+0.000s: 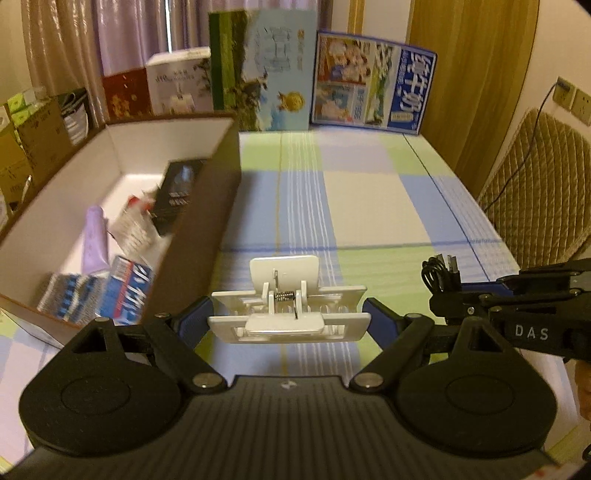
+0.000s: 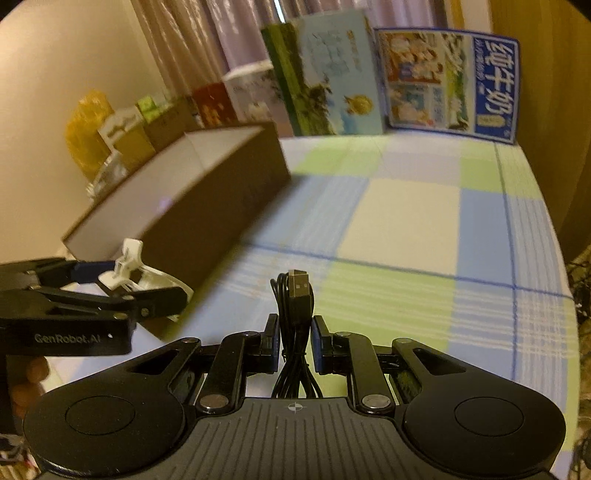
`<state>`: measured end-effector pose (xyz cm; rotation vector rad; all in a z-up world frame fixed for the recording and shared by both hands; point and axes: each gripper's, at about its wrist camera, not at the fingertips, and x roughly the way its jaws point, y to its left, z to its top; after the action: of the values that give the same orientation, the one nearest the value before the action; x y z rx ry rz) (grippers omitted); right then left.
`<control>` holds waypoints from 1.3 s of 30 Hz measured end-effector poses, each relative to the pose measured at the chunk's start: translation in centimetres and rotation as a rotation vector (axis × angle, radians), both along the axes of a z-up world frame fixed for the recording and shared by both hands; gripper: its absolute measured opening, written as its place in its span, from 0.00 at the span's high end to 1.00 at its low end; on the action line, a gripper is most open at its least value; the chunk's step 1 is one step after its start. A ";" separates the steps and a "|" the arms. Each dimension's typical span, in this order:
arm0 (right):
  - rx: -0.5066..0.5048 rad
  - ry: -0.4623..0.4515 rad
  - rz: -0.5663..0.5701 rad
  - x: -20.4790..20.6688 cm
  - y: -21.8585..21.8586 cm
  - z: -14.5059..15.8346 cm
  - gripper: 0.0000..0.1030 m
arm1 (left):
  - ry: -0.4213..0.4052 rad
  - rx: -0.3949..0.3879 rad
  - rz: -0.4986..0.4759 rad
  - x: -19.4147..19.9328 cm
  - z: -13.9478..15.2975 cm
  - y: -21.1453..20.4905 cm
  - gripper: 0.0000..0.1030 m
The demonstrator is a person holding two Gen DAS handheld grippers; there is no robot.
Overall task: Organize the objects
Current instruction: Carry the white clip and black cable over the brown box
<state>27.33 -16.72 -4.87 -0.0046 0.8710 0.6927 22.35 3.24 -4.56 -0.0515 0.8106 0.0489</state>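
**Both grippers loaded, box off to the left**

In the left wrist view the left gripper (image 1: 290,312) sits at the lower centre of the frame, its jaws spread wide yet pinching a white hair clip (image 1: 290,306) by its two ends. The clip's long axis runs straight across the frame from one blue pad to the other, spring side up, and it hangs clear of the checked tablecloth (image 1: 369,206).

In the right wrist view the right gripper (image 2: 294,338) has its jaws pressed close together on a coiled black USB cable (image 2: 295,321). The bundle stands lengthwise along the fingers, plug end (image 2: 298,284) pointing away toward the middle of the frame, loops trailing back toward the camera.

The relation that matters, as I judge it: the brown cardboard box (image 1: 218,206) lies to the left of both grippers, in the left half of each frame, its long axis running from near-left to the upper middle. It already holds a lilac tube (image 1: 94,240), a black packet (image 1: 177,192) and blue-and-white wrappers (image 1: 127,291). The left gripper is just beside the box's near right wall, so it is the nearer; the right gripper shows at that view's right edge, farther from the box.

Both grippers point downward at a slant over the table. Beyond stand upright printed cartons (image 1: 373,81) and a curtain (image 1: 122,33).
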 end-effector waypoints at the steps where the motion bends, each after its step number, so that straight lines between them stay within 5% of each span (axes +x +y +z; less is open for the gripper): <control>1: 0.012 -0.004 0.005 -0.1 0.4 0.5 0.87 | -0.006 -0.002 0.004 -0.1 0.5 0.4 0.18; 19: 0.161 -0.002 0.173 -0.2 13.8 5.1 0.87 | -0.083 0.071 0.129 -1.8 5.9 12.1 0.18; 39: 0.071 0.017 0.105 4.2 24.3 2.0 0.87 | -0.021 0.106 0.099 3.6 2.2 21.8 0.18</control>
<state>31.56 7.61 -2.86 0.0193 0.8670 0.8226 25.92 25.09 -2.34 0.0082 0.7835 0.1841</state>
